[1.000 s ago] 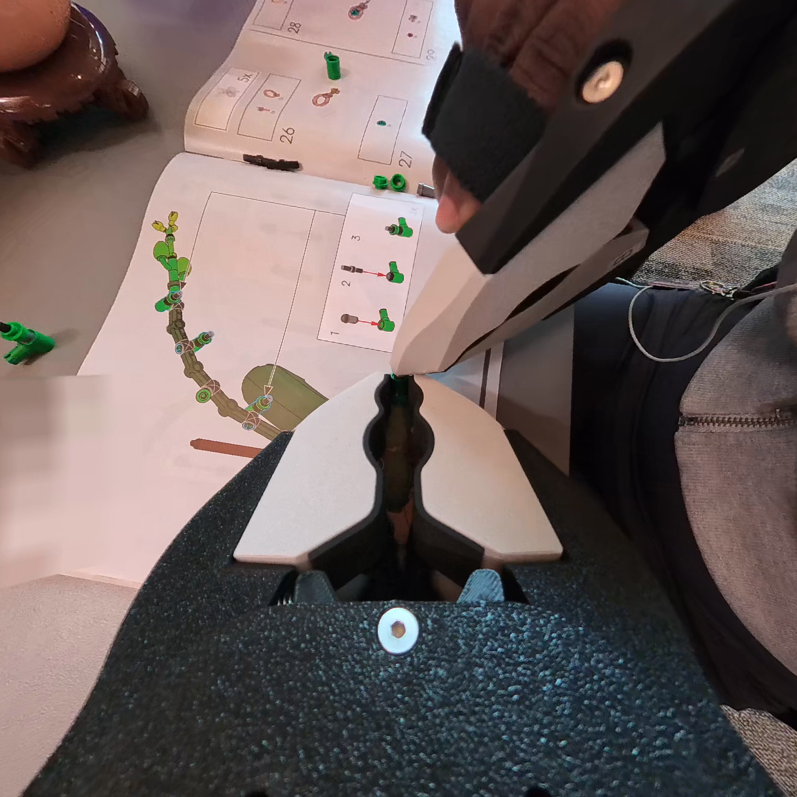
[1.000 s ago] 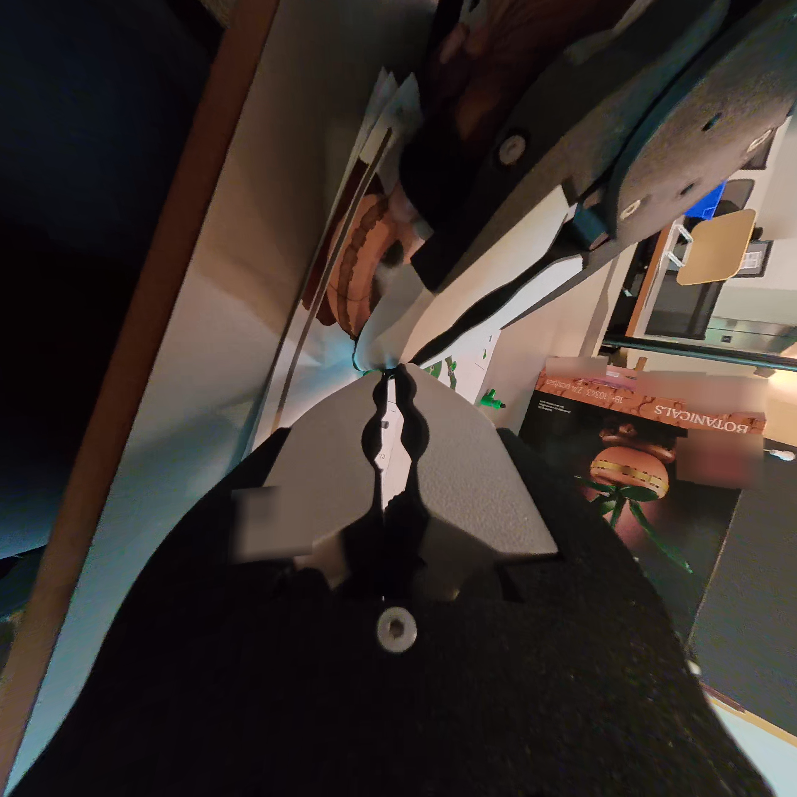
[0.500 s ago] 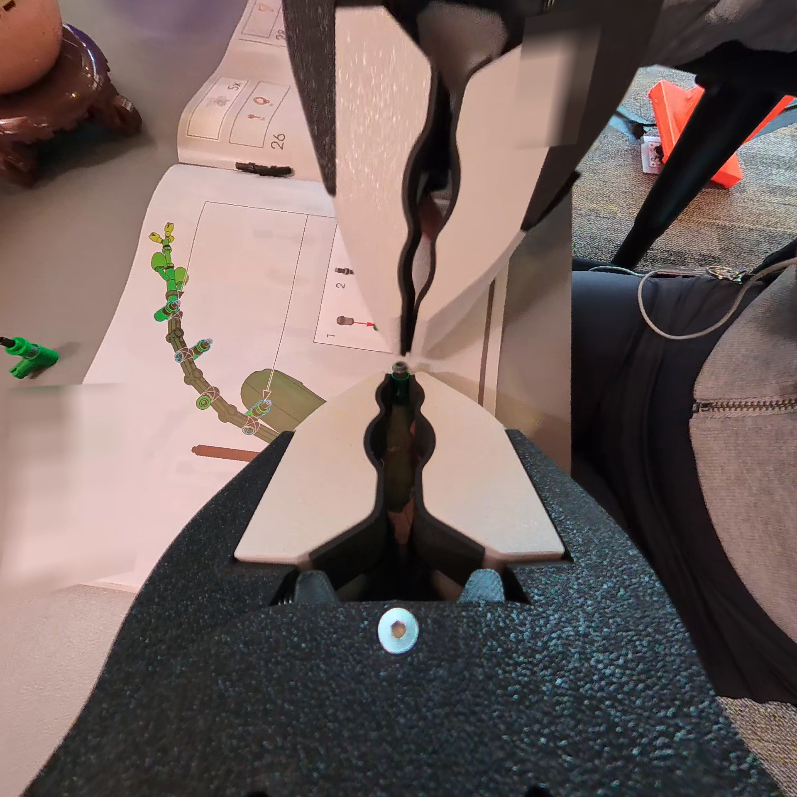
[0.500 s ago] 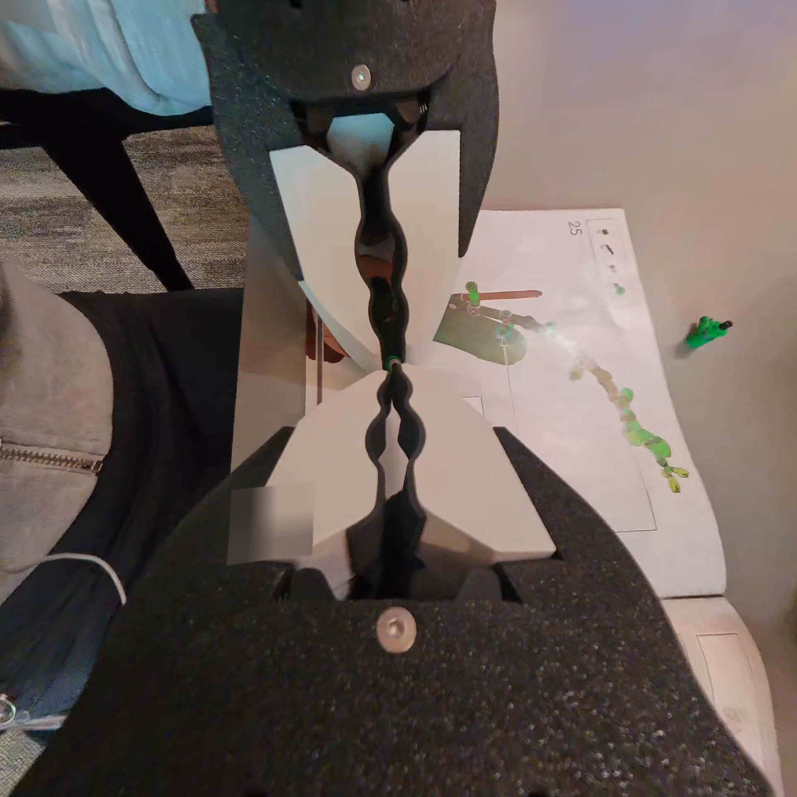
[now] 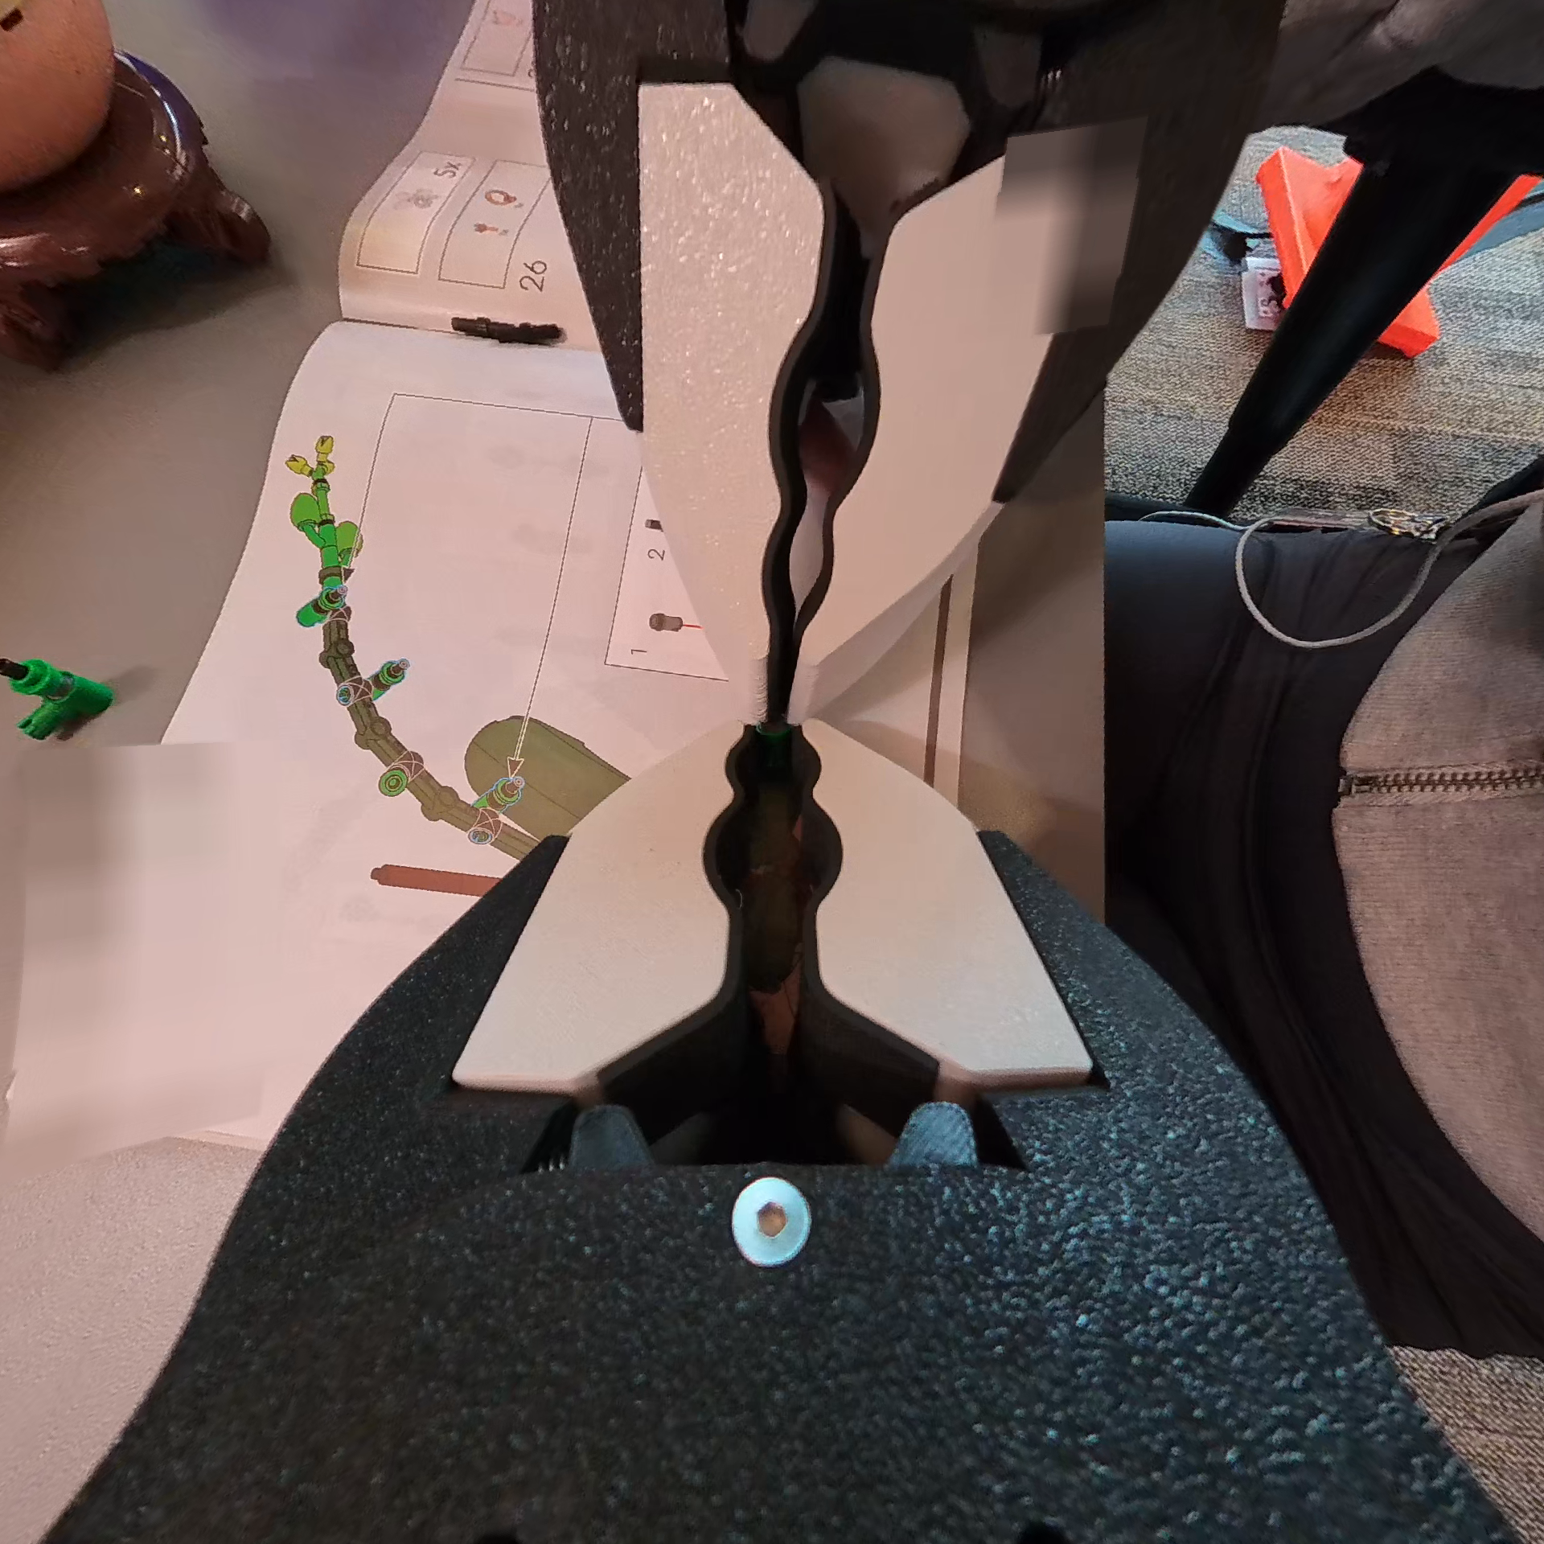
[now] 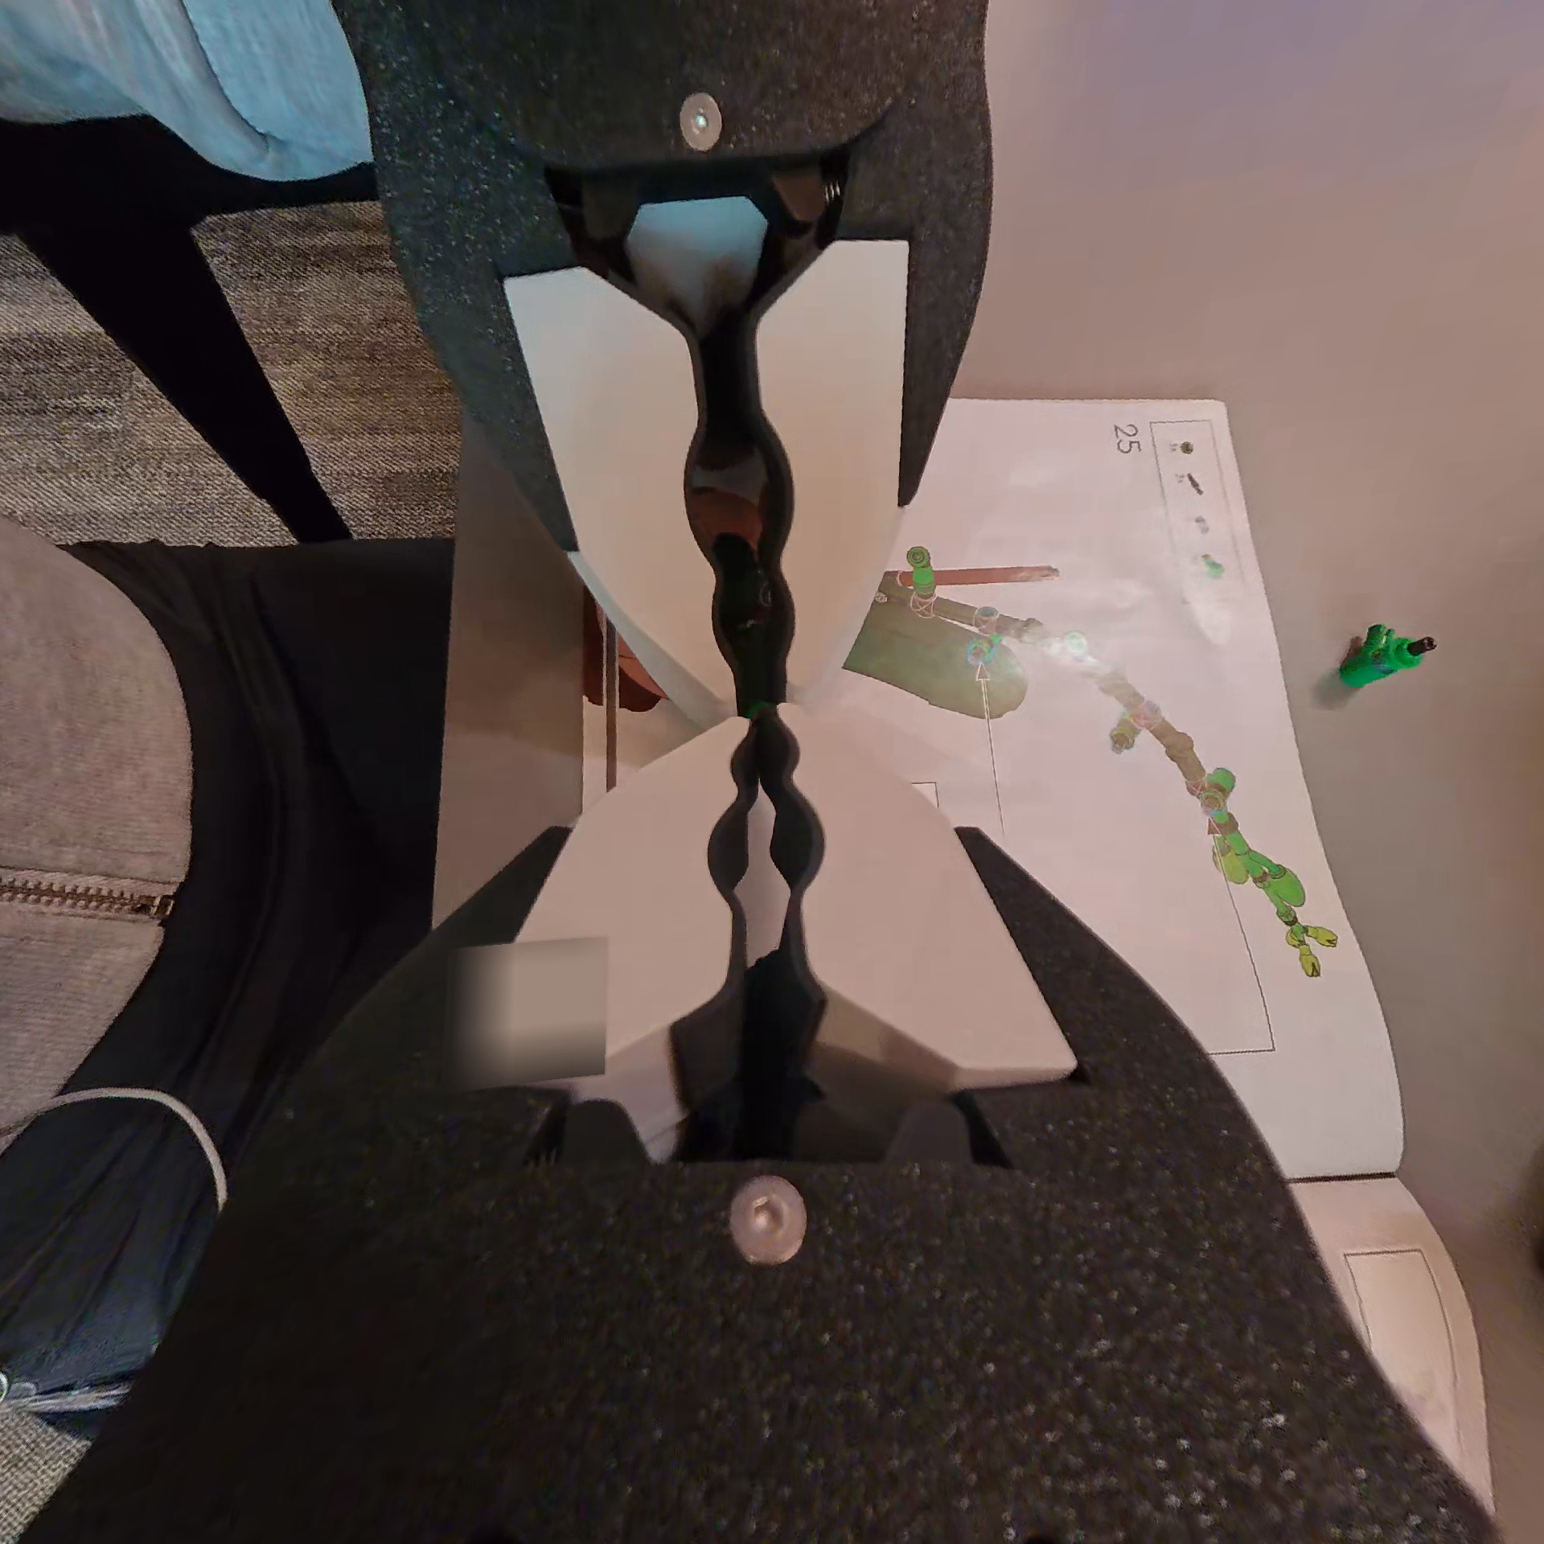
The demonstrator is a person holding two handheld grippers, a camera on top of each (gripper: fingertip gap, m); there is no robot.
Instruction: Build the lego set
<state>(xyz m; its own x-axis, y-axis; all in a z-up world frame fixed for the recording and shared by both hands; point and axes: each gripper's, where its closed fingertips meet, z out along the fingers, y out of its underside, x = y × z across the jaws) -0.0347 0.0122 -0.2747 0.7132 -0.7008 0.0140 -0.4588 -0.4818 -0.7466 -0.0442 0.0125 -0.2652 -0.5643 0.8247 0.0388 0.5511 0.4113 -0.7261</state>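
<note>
Lying open on a pale tabletop [image 5: 100, 468] is an instruction booklet [image 5: 468, 518], with grey carpet [image 5: 1337, 393] beyond the edge. The left gripper [image 5: 773, 728] has its fingers nearly together, clamped on a slim dark stem piece with a green tip [image 5: 773, 731]; its long axis runs along the fingers, tip forward. The right gripper [image 6: 762, 718], fingers fully together, meets that tip head-on; whether it pinches anything is hard to make out. A loose green piece [image 6: 1383, 656] lies beside the booklet.

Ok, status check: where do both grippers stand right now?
Left gripper shut on green-tipped stem piece. Right gripper shut, tip to tip with left. Both over open instruction booklet. Loose green piece aside.
</note>
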